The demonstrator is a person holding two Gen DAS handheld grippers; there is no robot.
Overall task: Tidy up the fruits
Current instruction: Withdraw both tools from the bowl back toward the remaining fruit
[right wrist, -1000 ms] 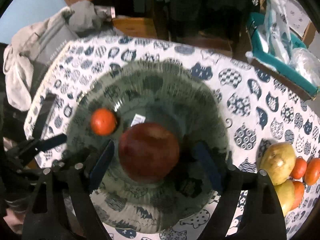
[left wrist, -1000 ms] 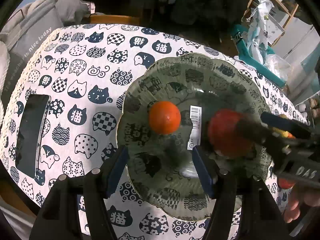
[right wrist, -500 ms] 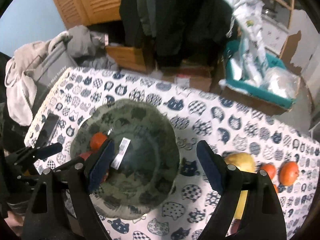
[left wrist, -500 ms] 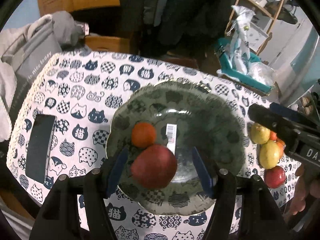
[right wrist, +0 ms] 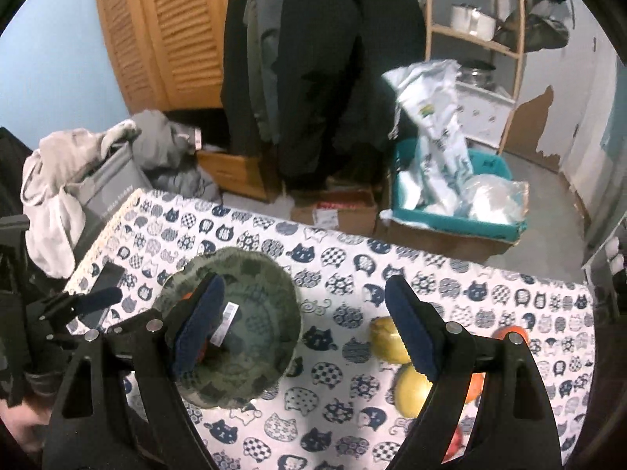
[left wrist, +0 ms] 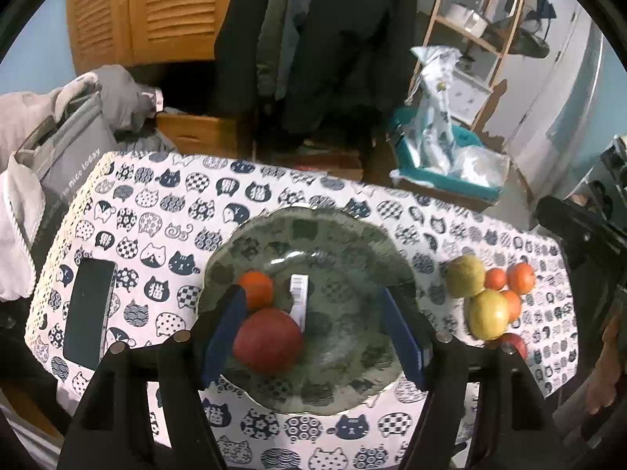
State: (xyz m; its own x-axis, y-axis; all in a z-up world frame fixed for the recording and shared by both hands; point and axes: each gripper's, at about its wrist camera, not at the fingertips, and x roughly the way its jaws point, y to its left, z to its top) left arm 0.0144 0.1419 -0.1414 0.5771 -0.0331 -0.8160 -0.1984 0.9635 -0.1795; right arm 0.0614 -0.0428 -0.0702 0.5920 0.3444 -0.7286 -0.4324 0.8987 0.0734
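fruit remaining on the table [left wrist: 129, 211]: two yellow-green pears [left wrist: 465, 276], touching each other, with small oranges [left wrist: 521, 277] packed against their right side and a red apple [left wrist: 513, 342] at the near end of the cluster. all lie on the cat-print cloth, well apart from the glass plate [left wrist: 345, 235].

already on the plate: one red apple [left wrist: 268, 340] and one orange [left wrist: 255, 289], touching, on the left half beside a barcode label [left wrist: 299, 301].

handling, as i judge it: the pears are firm, fairly heavy, smooth-skinned and tapered, so they may roll or squirt out of the pads; best taken across the widest belly. the oranges are light, slightly yielding, easy to grip across the middle. the apples are hard and waxy; grip at the equator, moderate squeeze to avoid bruising.

my right gripper [right wrist: 309, 329] stands wide apart, nothing between its pads, hanging above the cloth between plate and cluster. my left gripper [left wrist: 315, 337] has just been opening its jaws; they are apart above the plate, and the plated apple appears between them in view but is not pressed.

obstructions: the fruits touch one another, so lifting one may set its neighbours rolling. the plate is glass and its rim is raised; set fruit down gently. a dark phone [left wrist: 89, 309] lies at the left of the table, clear of the route. a grey bag [left wrist: 66, 164] beyond the left edge is no hindrance.
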